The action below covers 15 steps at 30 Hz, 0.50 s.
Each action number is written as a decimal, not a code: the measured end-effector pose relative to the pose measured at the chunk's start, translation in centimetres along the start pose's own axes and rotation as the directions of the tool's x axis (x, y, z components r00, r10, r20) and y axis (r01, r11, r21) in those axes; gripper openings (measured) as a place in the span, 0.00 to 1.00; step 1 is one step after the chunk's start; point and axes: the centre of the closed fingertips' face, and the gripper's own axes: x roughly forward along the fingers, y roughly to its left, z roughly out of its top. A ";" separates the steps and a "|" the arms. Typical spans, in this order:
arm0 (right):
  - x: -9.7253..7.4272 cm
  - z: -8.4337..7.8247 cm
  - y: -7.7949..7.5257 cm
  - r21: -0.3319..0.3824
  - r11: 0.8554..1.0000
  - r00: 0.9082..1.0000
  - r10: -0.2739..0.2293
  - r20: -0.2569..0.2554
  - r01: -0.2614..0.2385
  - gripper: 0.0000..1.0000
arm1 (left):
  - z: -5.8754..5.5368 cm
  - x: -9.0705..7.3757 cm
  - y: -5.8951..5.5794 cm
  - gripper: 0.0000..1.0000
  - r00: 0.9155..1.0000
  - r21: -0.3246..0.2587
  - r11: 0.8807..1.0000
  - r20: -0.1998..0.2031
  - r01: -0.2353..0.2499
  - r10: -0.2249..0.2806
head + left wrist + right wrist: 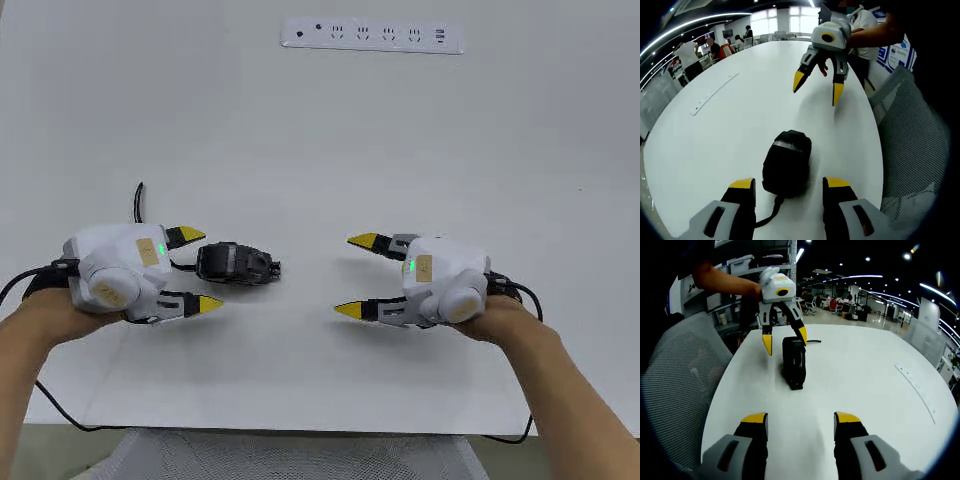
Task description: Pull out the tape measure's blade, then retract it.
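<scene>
A black tape measure [236, 264] lies on the white table [300, 150], its blade not drawn out. My left gripper [197, 270] is open, its yellow-tipped jaws on either side of the case's near end without touching it. In the left gripper view the tape measure [786, 162] sits just ahead of the gap between the fingers [742, 184]. My right gripper [356, 276] is open and holds nothing, a short way to the right of the case. In the right gripper view the tape measure [794, 361] lies ahead, with the left gripper [784, 339] over its far end.
A white power strip [372, 34] lies at the far edge of the table. A black cable [137, 203] runs behind the left gripper. A mesh chair [290, 456] stands at the near edge. People and desks fill the room beyond [715, 47].
</scene>
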 end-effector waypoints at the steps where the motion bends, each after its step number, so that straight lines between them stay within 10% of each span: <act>1: 0.2 0.1 0.1 -0.005 1.000 1.000 0.004 0.001 -0.004 0.51 | 0.0 0.1 0.0 0.50 1.000 0.006 1.000 -0.005 0.003 -0.003; 15: 3.7 0.8 0.3 -0.035 0.998 0.999 0.053 0.004 -0.053 0.42 | -0.2 1.0 0.5 0.39 1.000 0.030 1.000 -0.028 0.010 -0.009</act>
